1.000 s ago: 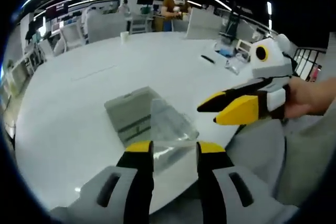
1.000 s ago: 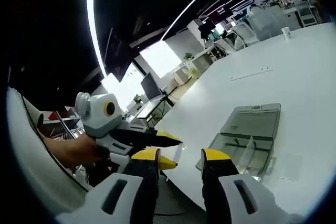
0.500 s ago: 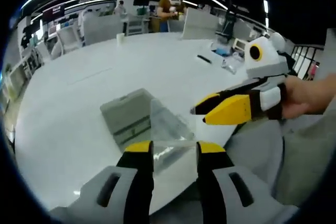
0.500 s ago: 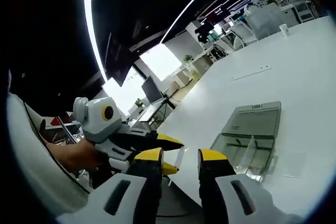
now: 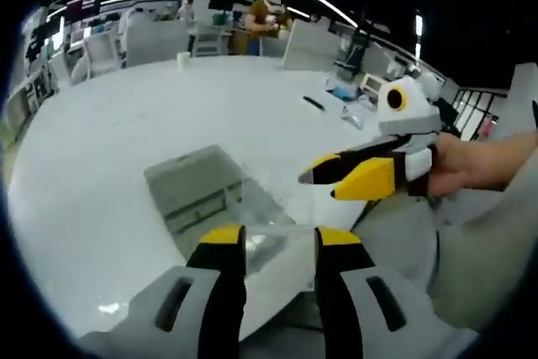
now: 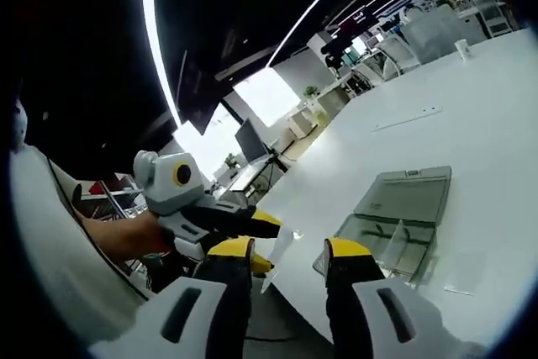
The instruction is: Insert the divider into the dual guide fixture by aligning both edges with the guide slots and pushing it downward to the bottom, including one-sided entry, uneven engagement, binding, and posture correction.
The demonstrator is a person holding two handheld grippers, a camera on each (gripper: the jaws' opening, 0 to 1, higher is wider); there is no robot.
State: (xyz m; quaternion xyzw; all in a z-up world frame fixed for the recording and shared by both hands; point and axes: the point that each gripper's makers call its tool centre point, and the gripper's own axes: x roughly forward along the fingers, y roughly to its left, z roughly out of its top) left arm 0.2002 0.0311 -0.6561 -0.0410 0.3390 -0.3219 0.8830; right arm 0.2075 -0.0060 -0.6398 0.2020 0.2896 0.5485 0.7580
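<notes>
My left gripper [image 5: 279, 237] is shut on a clear divider plate [image 5: 271, 206], which spans the gap between its yellow-tipped jaws. Just beyond the plate, a clear grey dual guide fixture [image 5: 189, 182] lies flat on the white table. A hand holds my right gripper [image 5: 324, 184] to the right of the plate, above the table's near edge, with nothing in its jaws. In the right gripper view my right gripper [image 6: 290, 248] is open. There the left gripper [image 6: 273, 243] shows the divider [image 6: 281, 246] edge-on between its tips. The fixture [image 6: 403, 199] lies further right.
The white table [image 5: 109, 124] is broad, and its near edge runs just under both grippers. A black pen [image 5: 313, 102] and small items [image 5: 345, 94] lie at the far right, and a cup [image 5: 182, 59] stands at the back. Chairs and a person [image 5: 265, 14] are beyond.
Both cameras have shifted a little. The left gripper still holds the divider near the table's edge. In the right gripper view the left gripper has risen slightly. The fixture has not moved.
</notes>
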